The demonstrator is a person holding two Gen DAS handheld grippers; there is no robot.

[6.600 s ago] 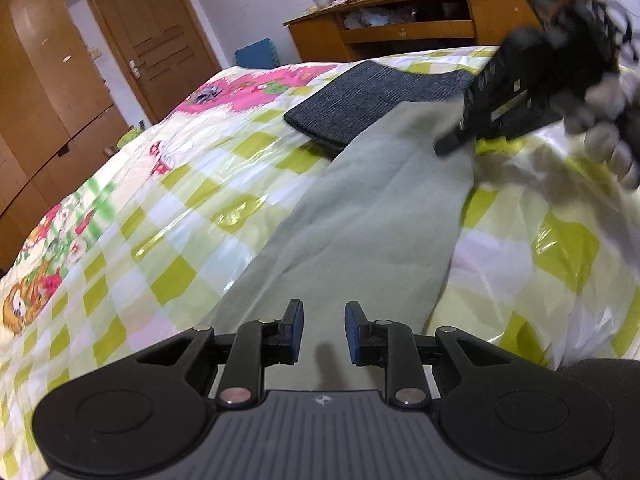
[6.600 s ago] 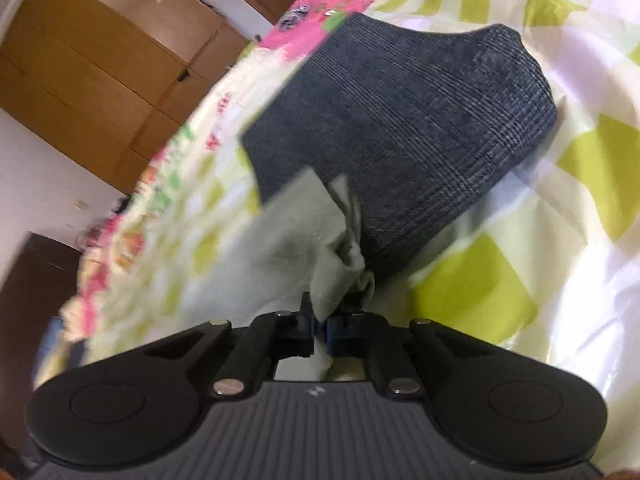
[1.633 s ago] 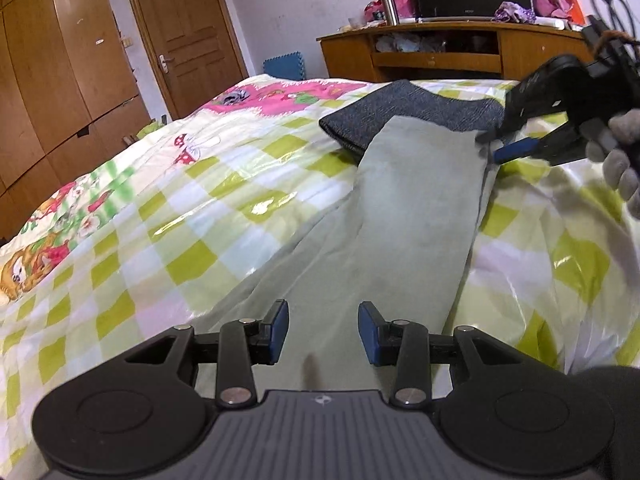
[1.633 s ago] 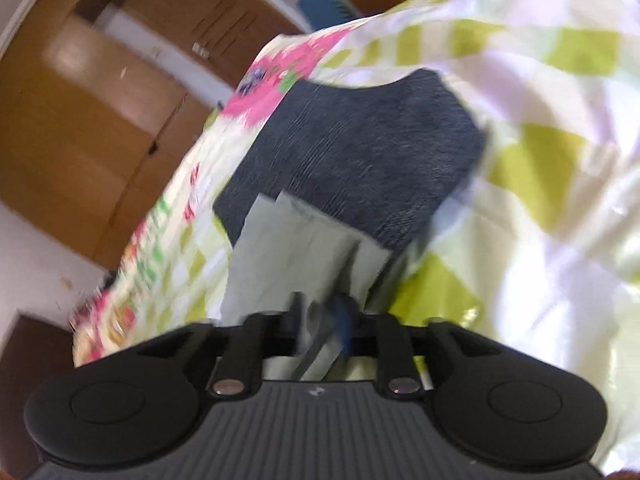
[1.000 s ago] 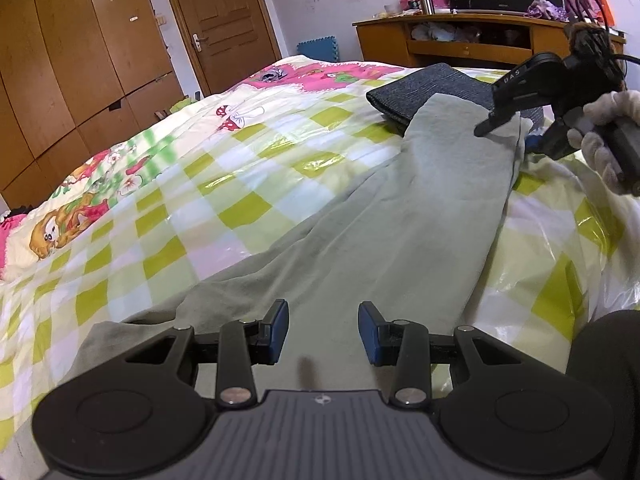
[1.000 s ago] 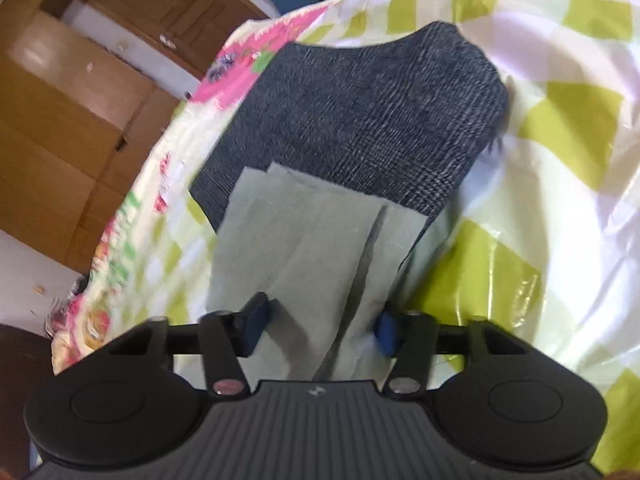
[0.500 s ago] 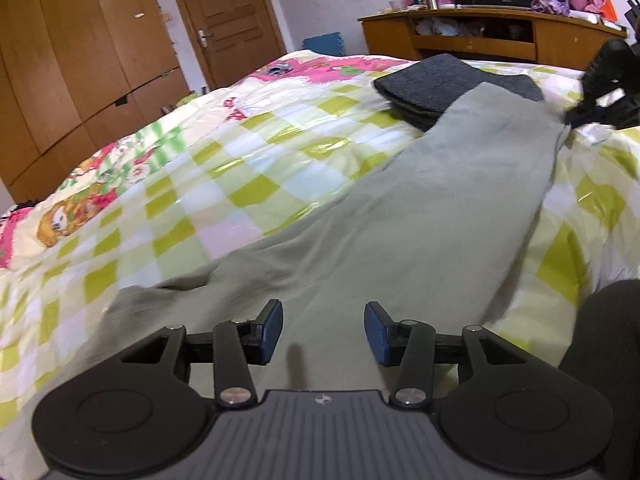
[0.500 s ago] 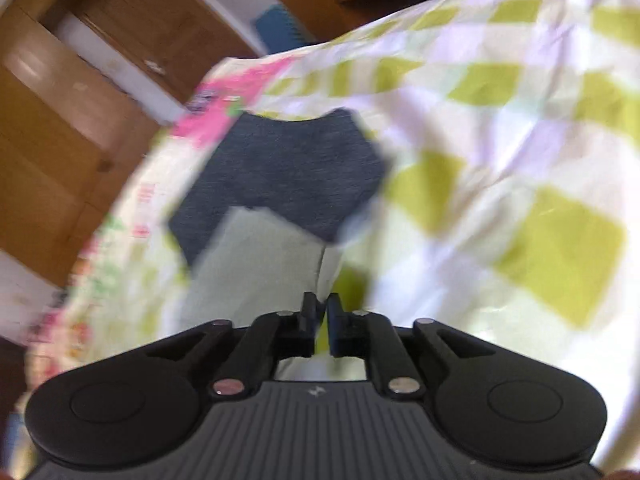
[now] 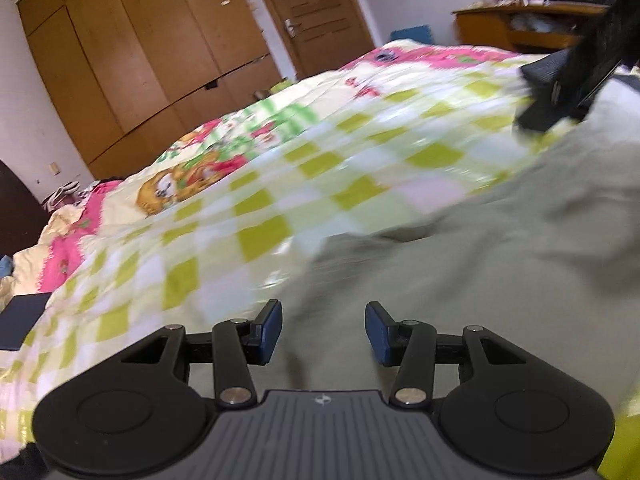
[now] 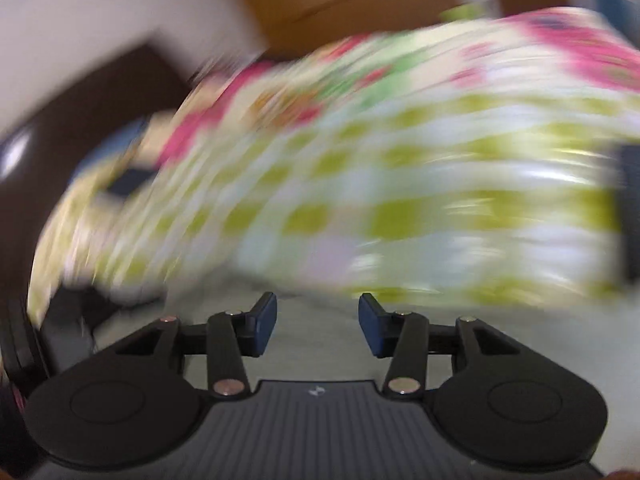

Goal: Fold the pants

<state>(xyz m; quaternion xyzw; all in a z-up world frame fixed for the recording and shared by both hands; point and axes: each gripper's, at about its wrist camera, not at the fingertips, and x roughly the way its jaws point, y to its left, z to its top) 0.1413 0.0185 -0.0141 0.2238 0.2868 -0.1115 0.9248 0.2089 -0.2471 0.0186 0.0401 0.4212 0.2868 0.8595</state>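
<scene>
Grey-green cloth pants [image 9: 500, 248]: spread flat on checked bedspread [image 9: 260, 208]. Left gripper [image 9: 322, 330], right gripper [image 10: 317, 326]: angled downward above the cloth, jaws just opened, apart, holding nothing.

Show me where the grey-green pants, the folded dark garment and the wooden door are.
grey-green pants [image 9: 500, 264], left wrist view, on the flat cloth ahead of the fingers.
folded dark garment [image 9: 546, 69], left wrist view, on its near edge.
wooden door [image 9: 320, 12], left wrist view, on the panel beside the handle.

The pants [image 9: 500, 248] are pale grey-green. The bedspread [image 9: 280, 184] is checked in lime green, white and pale pink, with pink flowers and cartoon figures. The wardrobe [image 9: 132, 60] and door [image 9: 316, 12] are brown wood.
</scene>
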